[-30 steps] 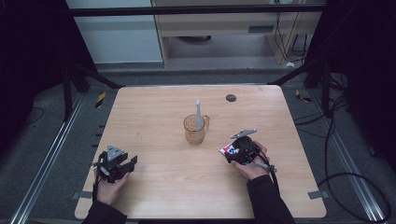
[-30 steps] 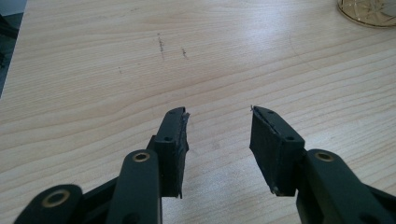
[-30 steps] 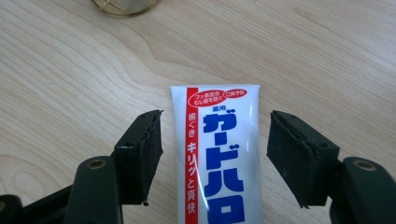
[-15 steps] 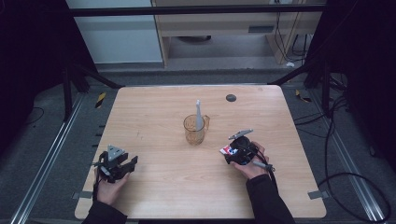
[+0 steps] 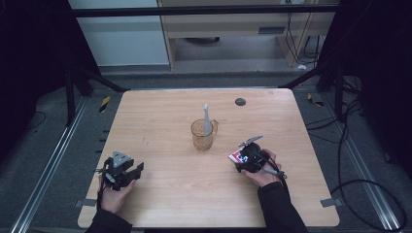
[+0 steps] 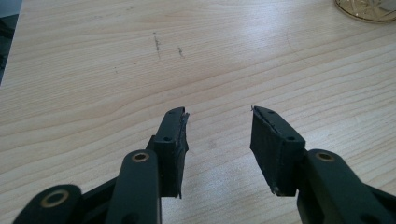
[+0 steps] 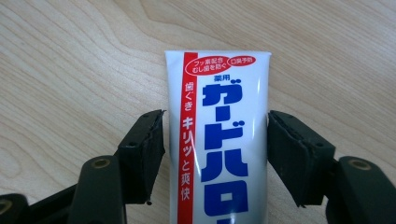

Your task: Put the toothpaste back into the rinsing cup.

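The right gripper [image 7: 215,126] has just been closing its jaws around a toothpaste tube [image 7: 219,140], which is lying flat on the table [image 5: 160,126] at the near right. The tube is sitting between the two black pads, with a thin gap showing on each side, so the pads are not yet pressing on it; a firm hold is probably the next thing needed before any lifting. Both hands are otherwise keeping to the same places as a second ago. The left gripper [image 6: 218,130] is resting at the near left, its jaws parted over bare wood and holding nothing. The tube is smooth, glossy white plastic with a red stripe and bold blue lettering, ending in a flat crimped edge. The gripper pads are matte and slightly frayed at the tips. The table is pale, grained wood. At its centre, an amber see-through cup [image 5: 202,133] is holding an upright toothbrush [image 5: 207,119].
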### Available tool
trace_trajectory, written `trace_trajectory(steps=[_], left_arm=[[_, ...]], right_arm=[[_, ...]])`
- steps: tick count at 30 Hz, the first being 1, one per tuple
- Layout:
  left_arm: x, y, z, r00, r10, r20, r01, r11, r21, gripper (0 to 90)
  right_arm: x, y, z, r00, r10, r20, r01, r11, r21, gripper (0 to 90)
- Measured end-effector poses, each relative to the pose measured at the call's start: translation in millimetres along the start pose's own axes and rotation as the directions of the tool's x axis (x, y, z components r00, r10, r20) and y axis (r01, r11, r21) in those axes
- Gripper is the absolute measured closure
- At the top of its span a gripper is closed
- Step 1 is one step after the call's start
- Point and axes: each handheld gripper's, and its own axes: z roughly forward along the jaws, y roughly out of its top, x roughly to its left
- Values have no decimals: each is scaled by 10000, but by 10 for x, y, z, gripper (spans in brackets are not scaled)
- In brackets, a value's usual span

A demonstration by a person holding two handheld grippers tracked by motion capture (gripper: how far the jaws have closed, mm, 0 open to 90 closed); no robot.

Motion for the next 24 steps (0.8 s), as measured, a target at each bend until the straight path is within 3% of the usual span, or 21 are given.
trace_trajectory(steps=[18, 24], left_arm=[[0, -1, 14, 10000, 31, 41, -31, 10000, 78, 549], [3, -2, 12, 10000, 20, 49, -20, 10000, 73, 549]], right_arm=[[-21, 8, 44, 10000, 1, -54, 2, 9991, 429, 457], [-19, 72, -36, 9999, -136, 10, 135, 9968, 793, 639]])
